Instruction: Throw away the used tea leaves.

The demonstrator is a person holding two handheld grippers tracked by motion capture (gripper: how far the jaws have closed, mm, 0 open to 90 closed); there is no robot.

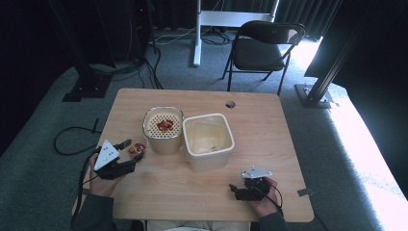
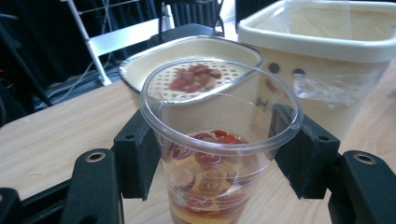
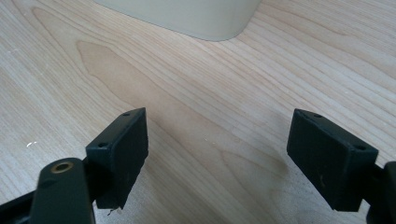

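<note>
From above, the left tongs (image 1: 129, 153) hold a clear cup (image 1: 137, 148) near the strainer pot (image 1: 163, 130) on the surface (image 1: 202, 192). Left gripper view: thin plastic cup (image 2: 219, 154), liquid-heavy, likely crushable; grip mid-wall. Right gripper view: right tongs (image 3: 233, 158) gape, empty.

Left gripper (image 1: 129, 150) clamped on a load; right gripper (image 3: 217, 156) gapes wide.

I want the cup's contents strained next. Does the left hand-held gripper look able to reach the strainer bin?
Probably yes: the left hand-held gripper, shut on the clear cup, sits right beside the strainer bin with nothing between.
</note>
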